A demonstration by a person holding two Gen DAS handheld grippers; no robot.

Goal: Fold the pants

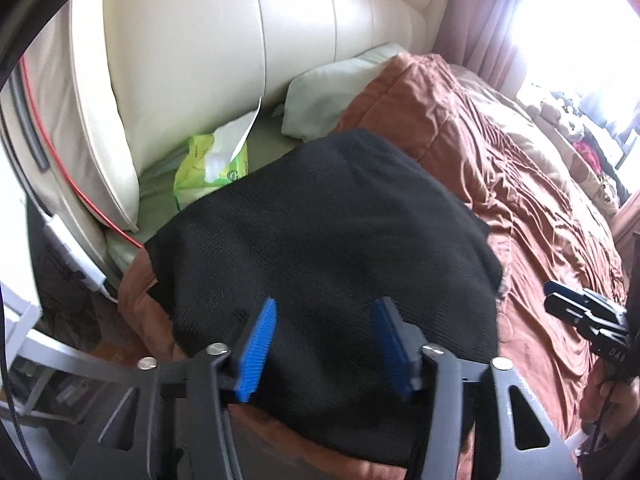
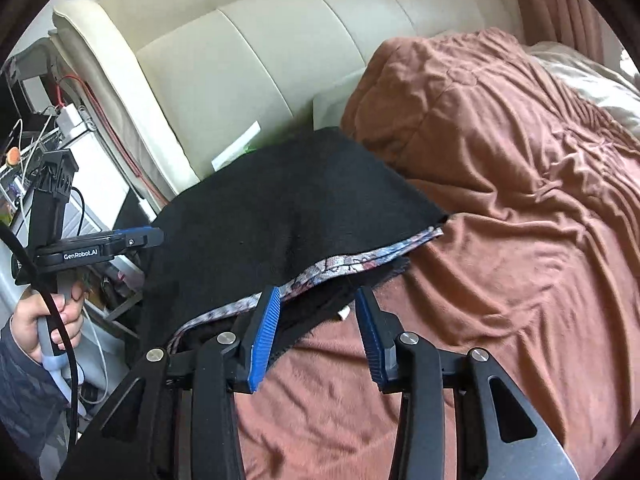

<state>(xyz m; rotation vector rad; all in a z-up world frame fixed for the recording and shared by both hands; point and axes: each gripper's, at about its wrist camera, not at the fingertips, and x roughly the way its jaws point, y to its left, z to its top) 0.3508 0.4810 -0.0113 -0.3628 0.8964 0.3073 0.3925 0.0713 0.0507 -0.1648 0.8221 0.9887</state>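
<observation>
I've got both the left gripper and right gripper part-open and empty above the folded black pants on the bed, clear of the fold.

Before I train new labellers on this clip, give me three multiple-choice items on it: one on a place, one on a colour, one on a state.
1. Where do the pants lie?
A. on the brown blanket
B. on the floor
C. on a chair

2. What colour are the gripper pads?
A. red
B. blue
C. white

3. How is the left gripper?
A. shut on the pants
B. shut on the blanket
C. open, holding nothing

Answers:
1. A: the black cloth rests on the blanket, near the cream headboard.
2. B: both views show blue ribbed pads.
3. C: its fingers stand apart over the pants, with nothing pinched.
</observation>
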